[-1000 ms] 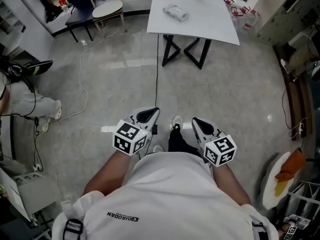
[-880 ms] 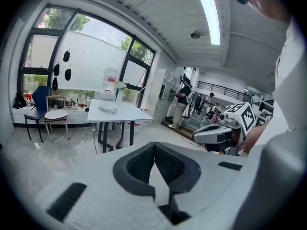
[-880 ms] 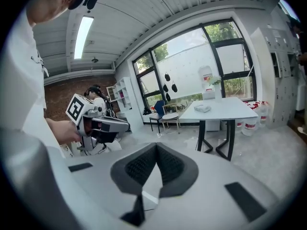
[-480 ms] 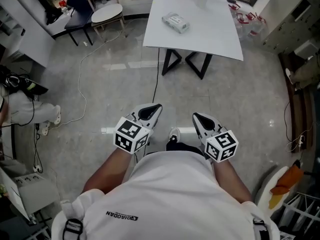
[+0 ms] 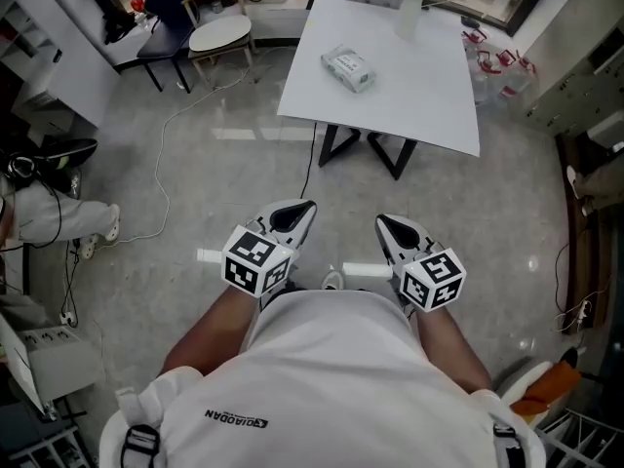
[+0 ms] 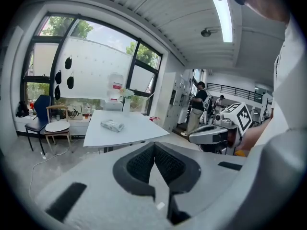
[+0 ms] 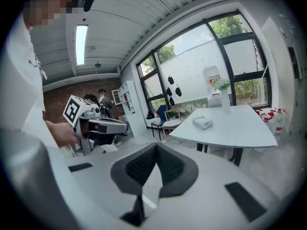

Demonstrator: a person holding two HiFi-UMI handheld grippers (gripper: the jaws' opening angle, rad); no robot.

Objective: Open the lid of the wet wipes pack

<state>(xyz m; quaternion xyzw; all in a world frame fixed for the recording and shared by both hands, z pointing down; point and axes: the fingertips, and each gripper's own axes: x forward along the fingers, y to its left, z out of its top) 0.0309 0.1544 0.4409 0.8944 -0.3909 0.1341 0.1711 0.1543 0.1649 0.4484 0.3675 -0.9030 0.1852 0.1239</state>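
The wet wipes pack [image 5: 348, 68] is a pale, flat packet that lies on the white table [image 5: 429, 86] several steps ahead of me. It also shows small and far off as the pack [image 6: 112, 125] in the left gripper view and the pack [image 7: 202, 122] in the right gripper view. I hold my left gripper [image 5: 300, 210] and right gripper [image 5: 384, 222] close in front of my body, over the floor. Both are shut with nothing between the jaws, as the left gripper [image 6: 154, 151] and right gripper [image 7: 156, 151] views show.
A vase [image 5: 409, 8] stands at the table's far edge. A chair with a round white seat [image 5: 219, 35] and a dark chair [image 5: 164, 22] stand left of the table. A cable [image 5: 166, 135] snakes over the grey floor. A person's leg and shoe [image 5: 58, 213] are at the left edge.
The table and pack have slid lower and nearer in the head view as I walk toward them. Both grippers stay shut, held the same way in front of me.
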